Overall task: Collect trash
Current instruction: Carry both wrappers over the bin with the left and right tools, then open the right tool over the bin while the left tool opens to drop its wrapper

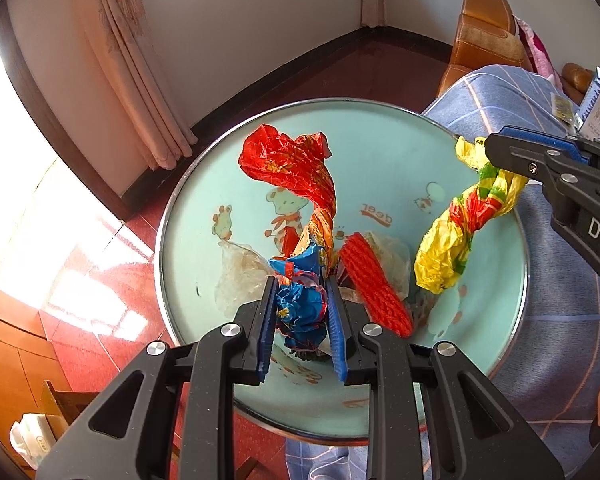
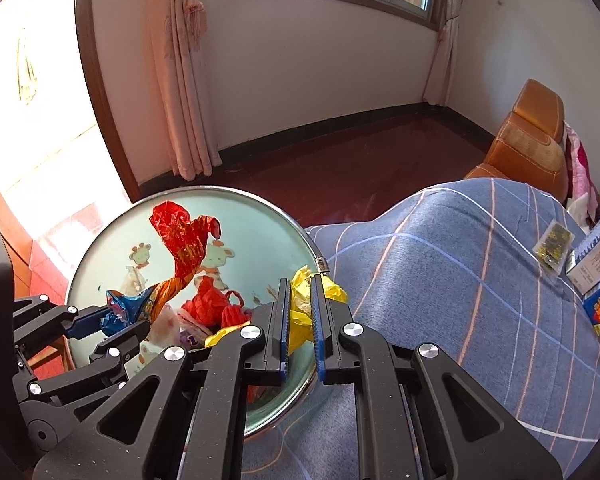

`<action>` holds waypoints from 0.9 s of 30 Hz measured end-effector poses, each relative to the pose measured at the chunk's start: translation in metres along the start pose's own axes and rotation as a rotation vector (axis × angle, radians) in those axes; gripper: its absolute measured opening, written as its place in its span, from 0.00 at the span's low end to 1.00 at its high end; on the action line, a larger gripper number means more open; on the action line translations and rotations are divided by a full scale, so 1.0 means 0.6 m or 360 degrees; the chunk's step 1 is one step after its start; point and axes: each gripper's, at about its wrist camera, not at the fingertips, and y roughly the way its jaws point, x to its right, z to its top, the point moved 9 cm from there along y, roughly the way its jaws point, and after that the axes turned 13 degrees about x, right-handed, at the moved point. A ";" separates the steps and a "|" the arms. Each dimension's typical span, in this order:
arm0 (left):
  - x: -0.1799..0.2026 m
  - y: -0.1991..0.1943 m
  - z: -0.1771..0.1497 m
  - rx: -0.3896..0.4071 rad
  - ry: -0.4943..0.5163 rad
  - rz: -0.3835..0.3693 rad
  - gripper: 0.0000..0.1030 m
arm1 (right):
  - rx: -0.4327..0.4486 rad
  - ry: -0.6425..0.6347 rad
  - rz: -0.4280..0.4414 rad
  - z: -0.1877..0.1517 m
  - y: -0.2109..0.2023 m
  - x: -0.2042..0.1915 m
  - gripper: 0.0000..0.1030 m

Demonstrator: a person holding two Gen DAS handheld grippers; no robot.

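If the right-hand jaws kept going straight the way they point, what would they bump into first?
The right gripper is already clamped on the yellow wrapper. Past it comes the rim of the round table, then probably open floor; depth is hard to judge.

Both wrist views close above, facing down, sharing round tray

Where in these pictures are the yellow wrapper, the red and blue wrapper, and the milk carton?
yellow wrapper (image 1: pixel 448 248): left wrist view, on its crumpled lower bulge.
red and blue wrapper (image 1: pixel 288 168): left wrist view, on its red upper part.
milk carton (image 2: pixel 598 268): right wrist view, on its white side panel.
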 end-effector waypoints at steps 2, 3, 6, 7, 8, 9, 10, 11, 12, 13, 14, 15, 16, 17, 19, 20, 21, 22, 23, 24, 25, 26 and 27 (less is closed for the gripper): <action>-0.004 0.009 0.000 -0.0016 -0.0003 0.0007 0.23 | -0.0005 -0.0008 0.0012 -0.001 0.006 -0.004 0.11; -0.002 0.013 0.002 -0.0020 -0.0003 0.0010 0.23 | -0.0009 -0.0013 0.0018 0.000 0.009 -0.006 0.11; -0.004 0.017 0.003 -0.0027 -0.0005 0.0006 0.23 | -0.0022 -0.0034 0.0031 0.001 0.020 -0.016 0.11; -0.006 0.020 0.004 -0.0030 -0.0003 0.0008 0.23 | -0.0025 -0.0040 0.0036 0.001 0.023 -0.019 0.11; -0.008 0.021 0.003 -0.0034 -0.0004 0.0010 0.23 | -0.0027 -0.0046 0.0043 0.002 0.026 -0.022 0.11; -0.010 0.024 0.002 -0.0042 -0.0010 0.0014 0.23 | -0.0031 -0.0053 0.0050 0.003 0.030 -0.026 0.11; -0.012 0.026 0.000 -0.0049 -0.0013 0.0017 0.23 | -0.0035 -0.0062 0.0059 0.004 0.034 -0.029 0.11; -0.013 0.028 0.000 -0.0055 -0.0014 0.0020 0.23 | -0.0043 -0.0078 0.0075 0.004 0.039 -0.033 0.11; -0.012 0.029 -0.001 -0.0050 -0.0004 0.0025 0.23 | -0.0046 -0.0088 0.0081 0.004 0.042 -0.036 0.11; -0.008 0.030 0.000 -0.0049 0.0009 0.0021 0.23 | -0.0049 -0.0095 0.0085 0.004 0.045 -0.037 0.11; -0.004 0.030 0.001 -0.0046 0.0016 0.0023 0.23 | -0.0058 -0.0101 0.0089 0.004 0.050 -0.038 0.11; -0.003 0.030 0.001 -0.0043 0.0019 0.0021 0.23 | -0.0066 -0.0100 0.0098 0.003 0.053 -0.038 0.11; -0.001 0.031 0.002 -0.0042 0.0020 0.0017 0.23 | -0.0077 -0.0095 0.0109 0.003 0.056 -0.039 0.11; -0.003 0.033 0.005 -0.0043 0.0020 0.0017 0.23 | -0.0097 -0.0091 0.0111 0.001 0.063 -0.039 0.11; -0.003 0.033 0.005 -0.0045 0.0018 0.0018 0.23 | -0.0129 -0.0076 0.0121 -0.003 0.074 -0.038 0.11; -0.006 0.031 0.005 -0.0044 0.0016 0.0015 0.23 | -0.0143 -0.0054 0.0119 -0.005 0.078 -0.035 0.11; -0.006 0.030 0.005 -0.0044 0.0015 0.0015 0.23 | -0.0150 -0.0026 0.0125 -0.006 0.080 -0.032 0.11; -0.010 0.030 0.003 -0.0046 0.0015 0.0018 0.23 | -0.0155 0.0006 0.0134 -0.006 0.082 -0.028 0.12; -0.010 0.030 0.002 -0.0048 0.0016 0.0018 0.24 | -0.0156 0.0052 0.0141 -0.007 0.081 -0.023 0.13; -0.010 0.029 0.001 -0.0049 0.0016 0.0018 0.24 | -0.0149 0.0073 0.0147 -0.005 0.079 -0.020 0.16; -0.009 0.028 0.001 -0.0047 0.0018 0.0020 0.24 | -0.0140 0.0092 0.0150 -0.003 0.076 -0.016 0.17; -0.007 0.028 0.001 -0.0047 0.0020 0.0021 0.24 | -0.0127 0.0108 0.0150 -0.001 0.071 -0.012 0.20; -0.006 0.029 0.001 -0.0046 0.0022 0.0020 0.24 | -0.0116 0.0118 0.0153 0.001 0.068 -0.010 0.22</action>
